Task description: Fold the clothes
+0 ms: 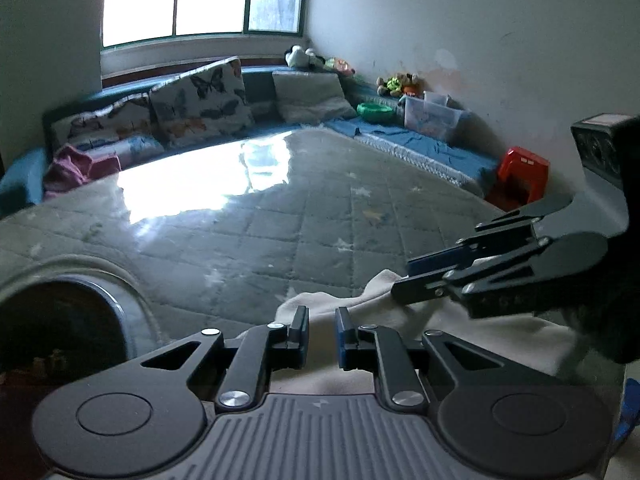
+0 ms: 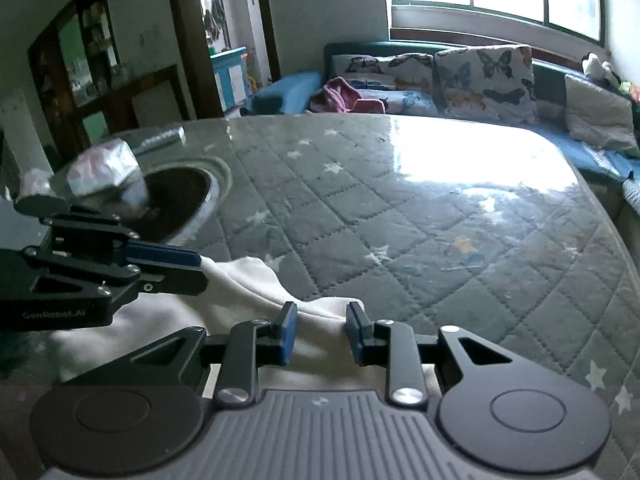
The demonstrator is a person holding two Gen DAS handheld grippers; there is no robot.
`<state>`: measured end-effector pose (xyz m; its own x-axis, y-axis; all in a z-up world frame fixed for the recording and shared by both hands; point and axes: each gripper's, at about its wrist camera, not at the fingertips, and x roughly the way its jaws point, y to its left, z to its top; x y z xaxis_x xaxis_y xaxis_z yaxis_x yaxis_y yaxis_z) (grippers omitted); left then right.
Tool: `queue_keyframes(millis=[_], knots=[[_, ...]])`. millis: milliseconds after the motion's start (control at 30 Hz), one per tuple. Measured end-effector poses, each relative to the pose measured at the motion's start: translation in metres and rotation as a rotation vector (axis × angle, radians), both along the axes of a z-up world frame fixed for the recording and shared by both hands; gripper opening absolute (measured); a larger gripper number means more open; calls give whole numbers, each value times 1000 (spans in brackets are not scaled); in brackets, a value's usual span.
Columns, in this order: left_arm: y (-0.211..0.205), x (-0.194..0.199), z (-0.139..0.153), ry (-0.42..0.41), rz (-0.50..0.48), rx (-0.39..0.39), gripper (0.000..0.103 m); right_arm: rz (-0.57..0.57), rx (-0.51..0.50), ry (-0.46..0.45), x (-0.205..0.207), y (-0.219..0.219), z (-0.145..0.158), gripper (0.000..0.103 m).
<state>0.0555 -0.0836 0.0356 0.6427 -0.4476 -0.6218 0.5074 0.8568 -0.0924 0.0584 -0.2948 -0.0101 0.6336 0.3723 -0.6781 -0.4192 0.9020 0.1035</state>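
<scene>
Quilted table (image 2: 420,216), cream garment (image 2: 320,312) edge between both grippers' parted fingers

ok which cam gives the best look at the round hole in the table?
Right wrist. The round hole sits in full view there, rim and dark inside both visible, beside a white bundle. Left wrist catches it only at the lower left edge, partly cut off behind the left gripper body.
</scene>
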Motion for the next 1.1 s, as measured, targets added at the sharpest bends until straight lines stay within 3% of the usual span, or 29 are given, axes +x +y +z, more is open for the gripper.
queue_keyframes(millis=[133, 533, 667, 733, 933, 1100], knots=[[-2, 12, -13, 42, 28, 17, 15, 1, -22, -18, 1, 4, -7, 27], [-4, 13, -15, 39, 45, 13, 15, -56, 4, -37, -31, -28, 2, 27], [-5, 14, -15, 39, 46, 17, 16, -101, 19, -27, -29, -44, -9, 15], [-6, 14, -15, 39, 50, 19, 16, -110, 36, -27, -29, -47, -7, 14], [-8, 12, -14, 28, 55, 23, 16, -97, -5, -49, -44, -52, 2, 15], [-16, -12, -1, -28, 17, 28, 16, -68, -35, -38, -58, -52, 3, 15]])
